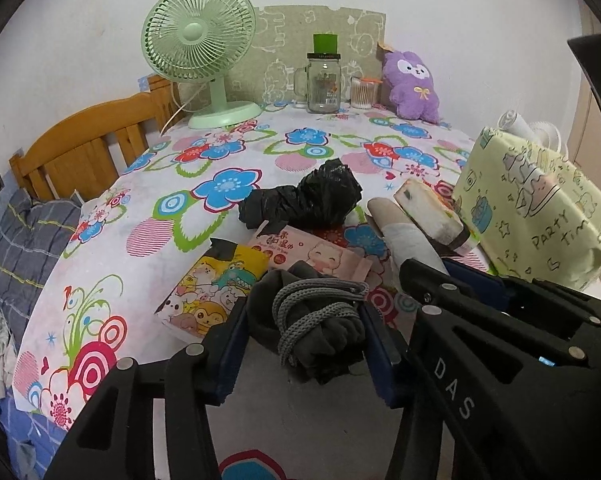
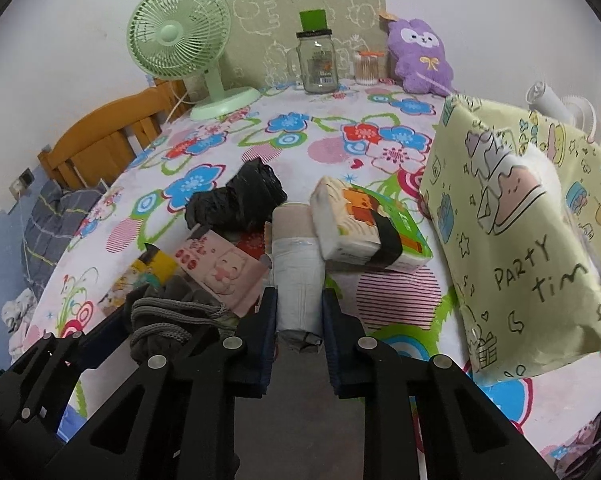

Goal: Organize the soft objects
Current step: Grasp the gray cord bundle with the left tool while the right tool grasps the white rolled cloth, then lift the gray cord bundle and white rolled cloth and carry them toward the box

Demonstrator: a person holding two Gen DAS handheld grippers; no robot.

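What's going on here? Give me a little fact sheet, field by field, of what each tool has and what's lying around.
Surface: table with flowered cloth
Left tool: closed on dark grey cloth bundle tied with grey cord
Right tool: closed on white-wrapped roll with beige end
Between them: pink wet-wipes pack
Behind: crumpled black plastic bag, banded tissue pack
Right side: yellow "PARTY" patterned bag
Back wall: green desk fan, glass jar mug, purple plush toy

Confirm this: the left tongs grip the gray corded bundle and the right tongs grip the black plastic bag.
Wrong on the second part. The right tongs grip the white roll, as the right wrist view shows; the black plastic bag lies free behind it. The left tongs do grip the gray corded bundle.
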